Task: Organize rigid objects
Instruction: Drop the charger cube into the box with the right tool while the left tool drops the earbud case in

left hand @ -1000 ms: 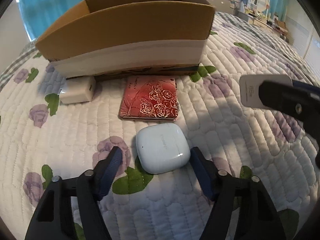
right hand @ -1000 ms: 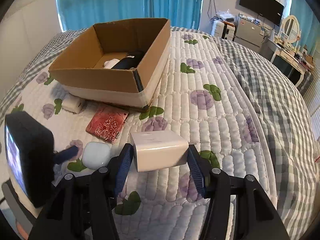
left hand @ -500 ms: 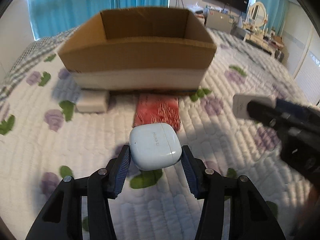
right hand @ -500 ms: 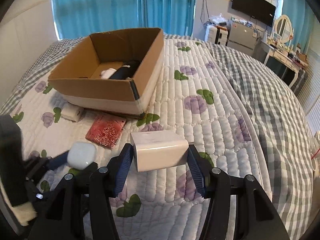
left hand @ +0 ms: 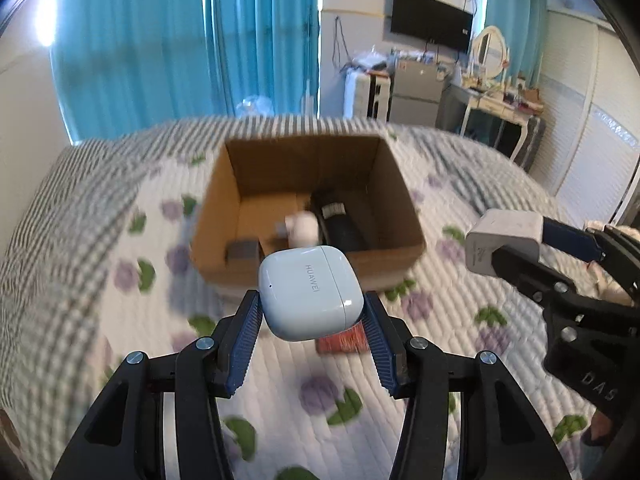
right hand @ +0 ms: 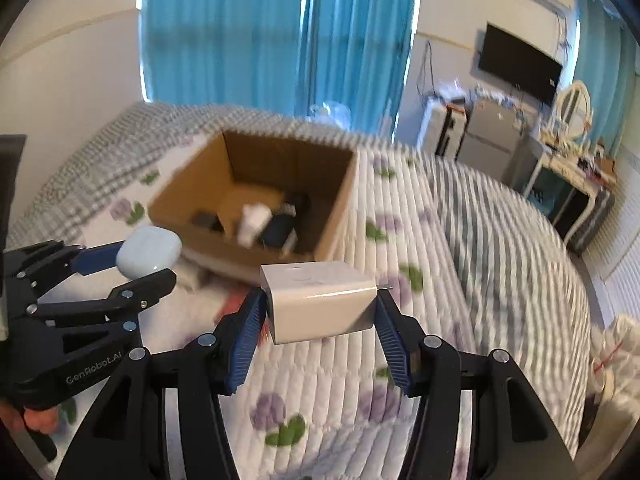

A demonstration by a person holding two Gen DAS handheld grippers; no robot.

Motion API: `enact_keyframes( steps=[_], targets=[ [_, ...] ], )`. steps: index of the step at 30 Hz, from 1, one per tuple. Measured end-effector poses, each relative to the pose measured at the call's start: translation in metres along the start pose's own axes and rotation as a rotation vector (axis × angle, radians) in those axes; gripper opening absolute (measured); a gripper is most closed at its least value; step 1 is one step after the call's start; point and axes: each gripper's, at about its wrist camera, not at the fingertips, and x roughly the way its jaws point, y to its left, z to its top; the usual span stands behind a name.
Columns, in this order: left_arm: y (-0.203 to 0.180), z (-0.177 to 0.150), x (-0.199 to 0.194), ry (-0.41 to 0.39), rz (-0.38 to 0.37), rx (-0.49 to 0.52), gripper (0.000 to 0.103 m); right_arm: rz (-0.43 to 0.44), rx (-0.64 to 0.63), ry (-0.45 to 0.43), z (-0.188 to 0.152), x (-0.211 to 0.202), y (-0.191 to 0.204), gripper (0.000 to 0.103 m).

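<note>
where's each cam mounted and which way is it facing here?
Left wrist: on the left gripper, raised above the bed, looking down into the cardboard box; jaws clamp the earbuds case; right gripper shows at right.
Right wrist: on the right gripper, facing the box from its right; jaws clamp a white charger; left gripper shows at left.
Shared: box, case, charger, quilt, curtains.
</note>
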Motion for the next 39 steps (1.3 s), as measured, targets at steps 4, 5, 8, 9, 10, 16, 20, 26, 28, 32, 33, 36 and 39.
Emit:
enact_keyframes(
  steps=[4, 5, 8, 9, 10, 16, 20, 26, 28, 32, 33, 36, 39],
  targets=[
    [0.018, 0.039, 0.002, -0.056, 0.052, 0.044, 0.052, 0.020, 0.001, -0.072, 0.042, -0.008, 0.000, 0.055],
    [0.021, 0.047, 0.006, -0.072, 0.071, 0.055, 0.052, 0.031, 0.009, -0.087, 0.053, -0.006, -0.001, 0.055],
    [0.029, 0.076, 0.024, -0.108, 0.084, 0.076, 0.052, 0.034, 0.014, -0.125, 0.080, 0.005, -0.001, 0.055],
    [0.031, 0.083, 0.032, -0.110, 0.075, 0.078, 0.052, 0.027, 0.013, -0.136, 0.091, 0.013, 0.000, 0.055],
    [0.034, 0.091, 0.044, -0.110, 0.067, 0.076, 0.052, 0.025, 0.015, -0.141, 0.097, 0.020, 0.000, 0.055],
    [0.036, 0.102, 0.124, -0.034, 0.064, 0.092, 0.052, 0.035, 0.052, -0.117, 0.124, 0.089, -0.001, 0.055],
    [0.038, 0.094, 0.166, 0.045, 0.066, 0.111, 0.052, 0.042, 0.067, -0.075, 0.122, 0.133, -0.003, 0.055],
    [0.043, 0.095, 0.168, 0.013, 0.072, 0.098, 0.064, 0.061, 0.069, -0.042, 0.116, 0.166, -0.009, 0.055],
    [0.047, 0.097, 0.160, -0.002, 0.064, 0.067, 0.070, 0.064, 0.073, -0.044, 0.115, 0.166, -0.011, 0.055],
    [0.052, 0.100, 0.138, -0.028, 0.053, 0.044, 0.070, 0.053, 0.073, -0.051, 0.113, 0.159, -0.012, 0.055],
    [0.058, 0.100, 0.131, -0.043, 0.049, 0.042, 0.070, 0.053, 0.073, -0.049, 0.113, 0.157, -0.010, 0.055],
    [0.072, 0.097, 0.111, -0.057, 0.064, 0.033, 0.070, 0.061, 0.065, -0.040, 0.113, 0.151, 0.000, 0.055],
    [0.087, 0.087, 0.096, -0.072, 0.100, 0.033, 0.070, 0.071, 0.040, -0.008, 0.116, 0.162, 0.013, 0.055]
  ],
)
